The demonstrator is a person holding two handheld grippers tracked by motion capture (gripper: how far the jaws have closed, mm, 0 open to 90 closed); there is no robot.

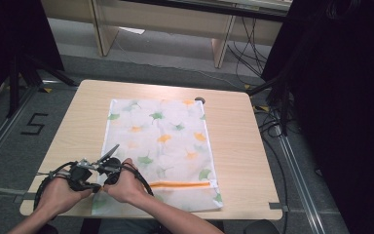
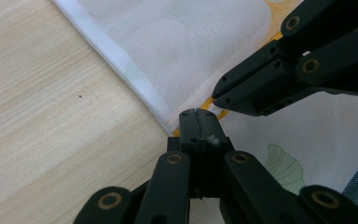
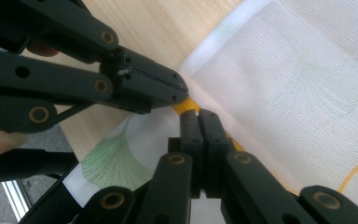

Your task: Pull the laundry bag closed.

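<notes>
A white mesh laundry bag [image 1: 160,141] printed with green and orange leaves lies flat on the wooden table [image 1: 238,146]. An orange zipper [image 1: 180,185] runs across its near end. Both hands meet at the bag's near left corner. In the left gripper view my left gripper [image 2: 198,114] is shut at the white hem [image 2: 121,65], right where the zipper [image 2: 209,103] begins. My right gripper [image 3: 198,114] is shut over the orange zipper line [image 3: 186,105], tip to tip with the left gripper [image 3: 181,88]. Whether a zipper pull sits between the jaws is hidden.
The bag's near left corner hangs by the table's front edge [image 1: 151,214]. Bare wood lies left [image 1: 73,131] and right of the bag. A small dark disc [image 1: 200,100] rests at the bag's far right corner. Cables and black stands surround the table on the floor.
</notes>
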